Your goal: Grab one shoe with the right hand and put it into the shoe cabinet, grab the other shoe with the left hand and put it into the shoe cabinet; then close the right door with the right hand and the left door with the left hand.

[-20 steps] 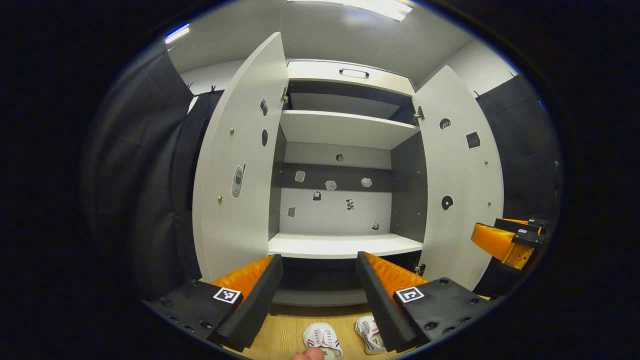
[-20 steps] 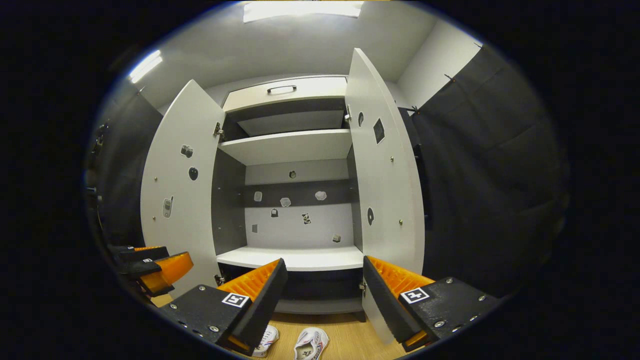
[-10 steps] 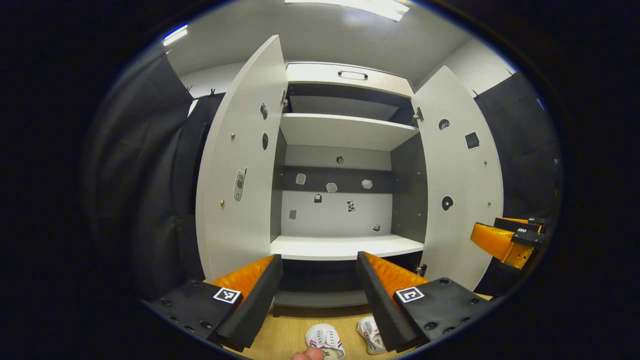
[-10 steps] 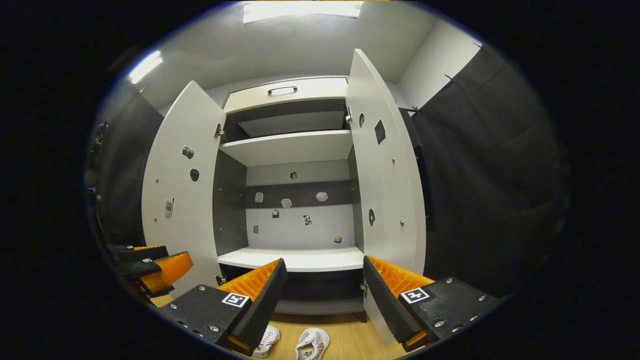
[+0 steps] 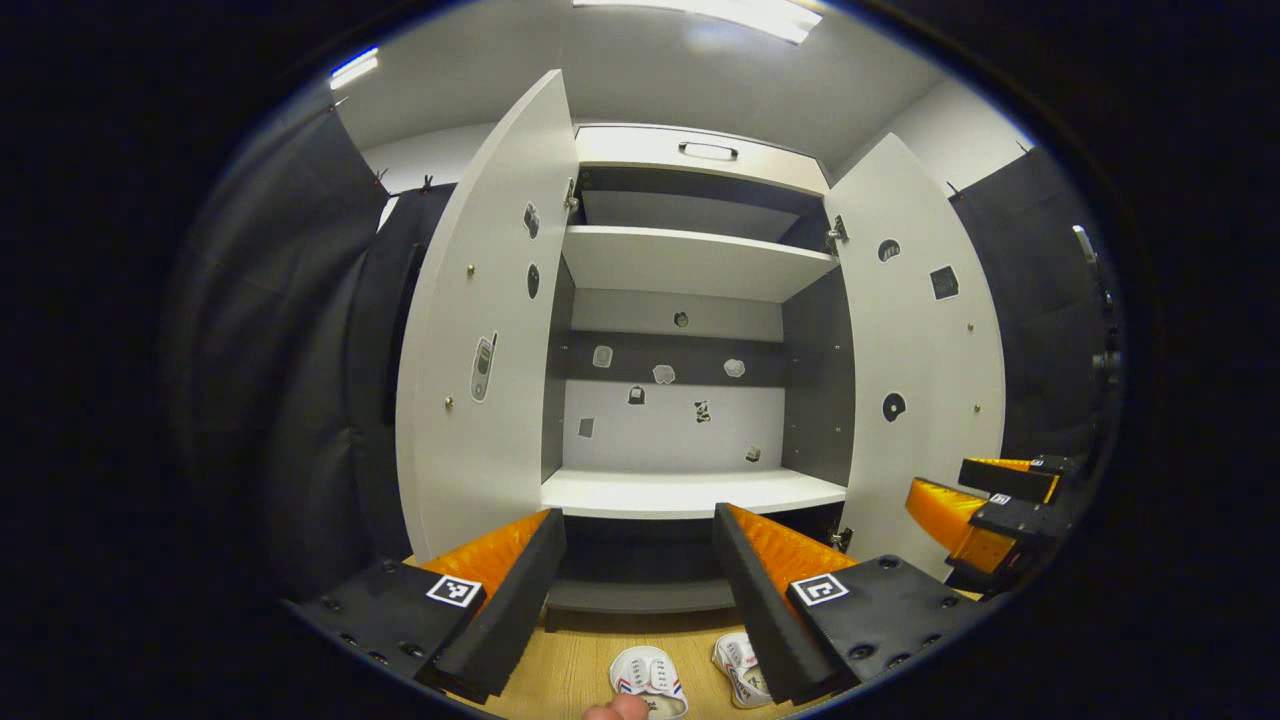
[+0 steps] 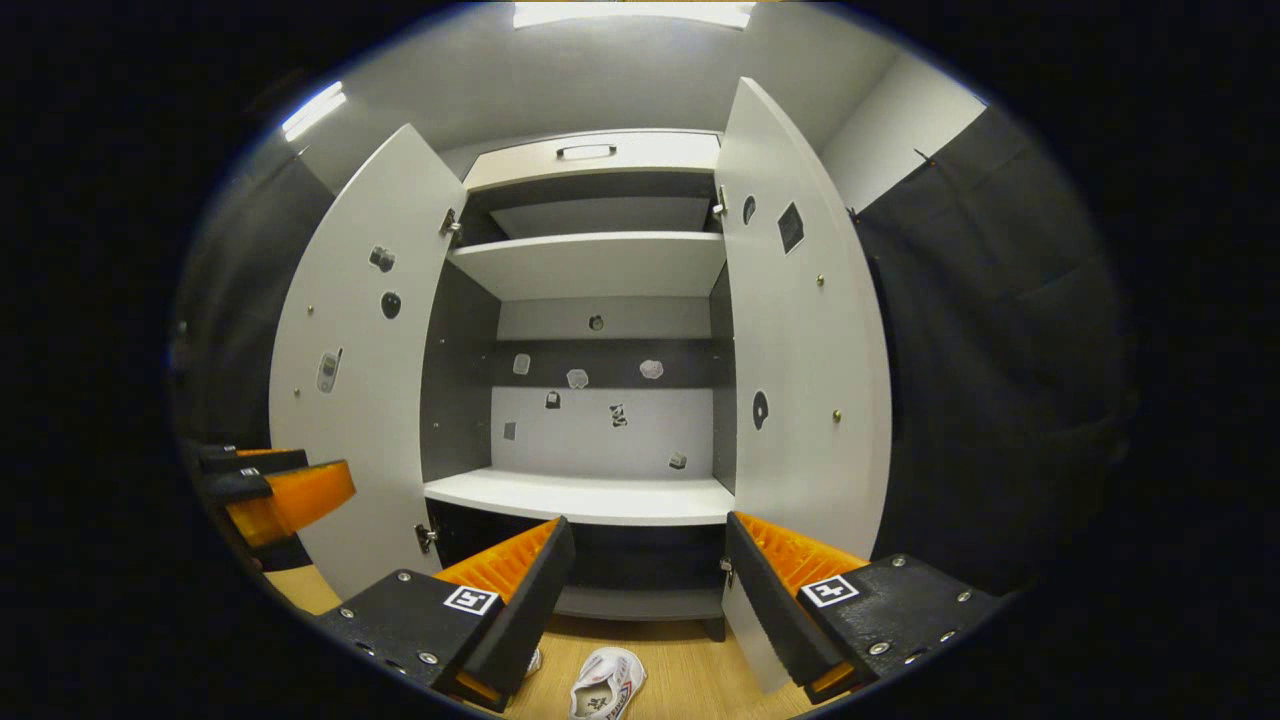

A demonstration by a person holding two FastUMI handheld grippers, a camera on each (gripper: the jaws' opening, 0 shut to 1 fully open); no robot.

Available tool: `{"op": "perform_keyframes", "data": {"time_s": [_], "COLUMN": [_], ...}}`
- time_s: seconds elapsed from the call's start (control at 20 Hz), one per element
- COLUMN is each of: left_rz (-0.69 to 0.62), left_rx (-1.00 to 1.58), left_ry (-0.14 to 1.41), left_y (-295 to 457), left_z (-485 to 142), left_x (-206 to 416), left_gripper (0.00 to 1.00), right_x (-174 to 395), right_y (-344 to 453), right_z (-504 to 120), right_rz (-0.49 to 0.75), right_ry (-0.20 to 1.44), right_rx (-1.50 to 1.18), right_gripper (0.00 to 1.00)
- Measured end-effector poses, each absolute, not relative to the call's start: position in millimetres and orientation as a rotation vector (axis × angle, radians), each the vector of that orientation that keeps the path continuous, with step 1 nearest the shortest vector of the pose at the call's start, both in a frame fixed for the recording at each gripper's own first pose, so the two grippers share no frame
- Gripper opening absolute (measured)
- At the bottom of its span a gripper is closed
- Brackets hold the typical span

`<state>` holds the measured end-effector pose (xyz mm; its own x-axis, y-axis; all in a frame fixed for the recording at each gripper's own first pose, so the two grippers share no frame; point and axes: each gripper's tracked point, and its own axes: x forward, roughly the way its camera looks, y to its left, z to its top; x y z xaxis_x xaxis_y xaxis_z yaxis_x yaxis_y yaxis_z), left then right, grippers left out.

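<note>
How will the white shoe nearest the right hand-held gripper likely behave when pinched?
The white shoe looks small and low, so probably light. Its laced upper looks soft and may flex between the fingers. It lies flat on the wooden floor, so rolling seems unlikely.

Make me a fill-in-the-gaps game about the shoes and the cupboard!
1. Both cabinet doors stand ____.
2. The two shoes lie on the ____, in front of the cabinet.
3. The left gripper holds ____.
4. The right gripper has its fingers ____.

Missing words: open; floor; nothing; apart
</note>
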<state>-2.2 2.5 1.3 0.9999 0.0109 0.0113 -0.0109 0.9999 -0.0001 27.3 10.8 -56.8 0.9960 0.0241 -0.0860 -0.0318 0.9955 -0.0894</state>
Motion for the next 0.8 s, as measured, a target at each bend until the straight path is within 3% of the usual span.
{"op": "perform_keyframes", "data": {"time_s": [0.3,0.8], "left_rz": [0.026,0.066], "left_rx": [0.001,-0.027], "left_ry": [-0.02,-0.008], "left_y": [5,8], "left_z": [3,2], "left_x": [-3,1], "left_gripper": [0.96,0.96], "right_x": [42,17], "right_y": [24,20], "right_z": [-164,-342], "right_rz": [0.081,0.12], "right_ry": [0.261,0.643], "right_rx": [-0.179,-0.232], "right_gripper": [0.94,0.93]}}
